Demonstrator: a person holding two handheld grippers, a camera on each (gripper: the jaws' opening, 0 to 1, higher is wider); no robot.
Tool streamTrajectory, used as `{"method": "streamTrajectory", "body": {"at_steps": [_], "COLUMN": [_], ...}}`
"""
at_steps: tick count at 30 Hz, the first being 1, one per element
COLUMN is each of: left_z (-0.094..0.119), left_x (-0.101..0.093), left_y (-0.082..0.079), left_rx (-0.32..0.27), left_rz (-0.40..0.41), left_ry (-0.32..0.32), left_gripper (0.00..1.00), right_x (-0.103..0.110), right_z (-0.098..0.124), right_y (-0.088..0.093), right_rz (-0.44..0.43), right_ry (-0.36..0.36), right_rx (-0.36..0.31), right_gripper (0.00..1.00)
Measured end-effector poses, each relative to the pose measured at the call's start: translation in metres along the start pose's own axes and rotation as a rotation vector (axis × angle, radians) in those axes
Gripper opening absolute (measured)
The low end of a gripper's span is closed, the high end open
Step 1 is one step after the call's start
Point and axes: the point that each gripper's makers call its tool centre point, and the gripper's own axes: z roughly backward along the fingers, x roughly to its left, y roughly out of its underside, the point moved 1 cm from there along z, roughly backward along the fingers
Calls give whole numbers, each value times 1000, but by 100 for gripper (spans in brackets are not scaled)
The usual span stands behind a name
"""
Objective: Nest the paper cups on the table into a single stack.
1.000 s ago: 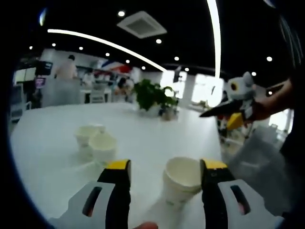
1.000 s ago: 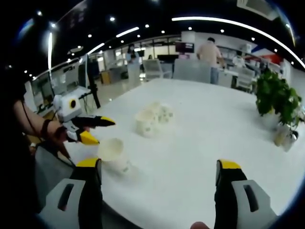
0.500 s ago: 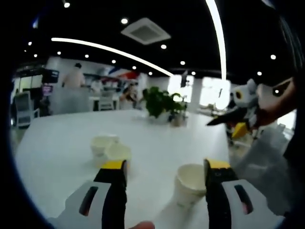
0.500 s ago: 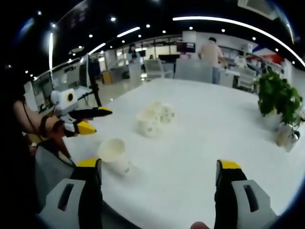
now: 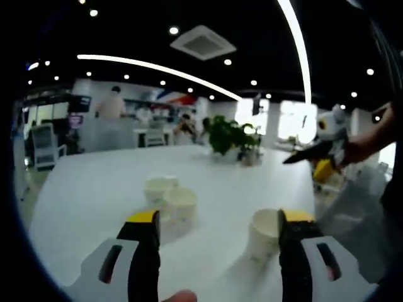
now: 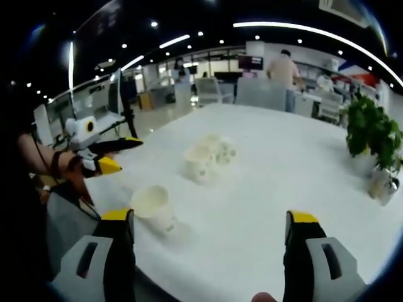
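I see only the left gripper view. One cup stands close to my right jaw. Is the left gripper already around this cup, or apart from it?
Observer: Apart. In the right gripper view the left gripper hangs in the air off the edge of the table, with a gap between it and the single cup.
Operator: Is the right gripper holding something?
Observer: No. The right gripper is open, and bare table shows between its jaws.
Operator: Where is the single cup for that gripper?
Observer: Upright near the table edge, just ahead of its left jaw, not touching it.
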Motion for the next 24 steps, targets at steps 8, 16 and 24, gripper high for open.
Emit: {"method": "streamTrajectory", "body": {"at_steps": [8, 16, 24], "left_z": [9, 14, 15], "left_x": [7, 10, 6], "left_y": [3, -4, -5], "left_rx": [4, -14, -14], "left_rz": [16, 15, 17], "left_ry": [-36, -53, -58], "left_gripper": [86, 94, 99], "right_x": [5, 8, 6], "right_z": [-7, -15, -24], "right_y": [-3, -8, -15], "right_rz": [1, 6, 11], "right_ry": [-18, -34, -47], "right_rx": [-4, -13, -22], "right_gripper": [98, 99, 99]}}
